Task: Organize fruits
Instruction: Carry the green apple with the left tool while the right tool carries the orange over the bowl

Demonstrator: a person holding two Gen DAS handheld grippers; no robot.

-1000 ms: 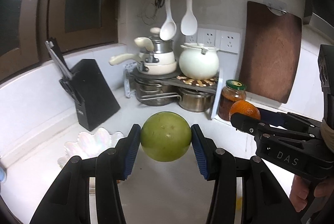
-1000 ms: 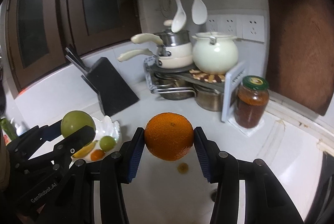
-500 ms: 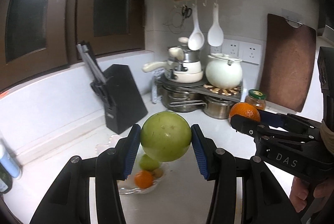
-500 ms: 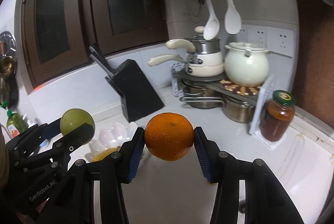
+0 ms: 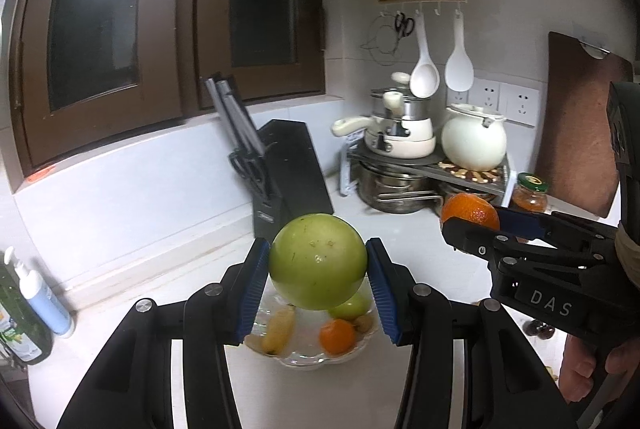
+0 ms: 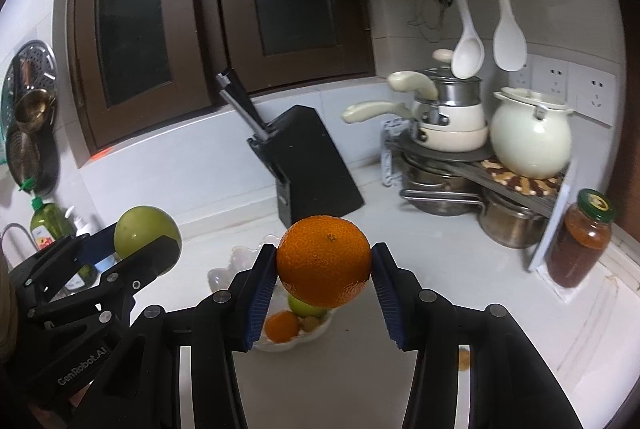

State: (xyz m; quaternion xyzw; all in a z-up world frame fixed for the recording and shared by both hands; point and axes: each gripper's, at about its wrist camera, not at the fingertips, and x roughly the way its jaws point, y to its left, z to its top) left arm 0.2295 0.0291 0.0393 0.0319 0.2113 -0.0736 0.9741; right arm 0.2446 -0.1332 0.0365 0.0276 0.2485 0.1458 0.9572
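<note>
My left gripper (image 5: 318, 263) is shut on a large green fruit (image 5: 318, 261) and holds it in the air above a scalloped glass fruit bowl (image 5: 304, 359). The bowl holds a small orange (image 5: 337, 336), a small green fruit (image 5: 352, 307) and a yellowish fruit (image 5: 278, 327). My right gripper (image 6: 325, 261) is shut on a big orange (image 6: 324, 261), also above the bowl (image 6: 224, 269). Each gripper shows in the other's view: the right one with its orange (image 5: 470, 211), the left one with its green fruit (image 6: 146, 231).
A black knife block (image 5: 286, 169) stands behind the bowl. A pot rack with a cream pot (image 5: 474, 143) and steel pans fills the corner, a sauce jar (image 6: 580, 239) beside it. Bottles (image 5: 36, 305) stand at the far left. A small brown scrap (image 6: 464, 357) lies on the counter.
Both grippers have swung left and pulled back with their fruit. The bowl has come under them and the pot rack has slid to the right.
</note>
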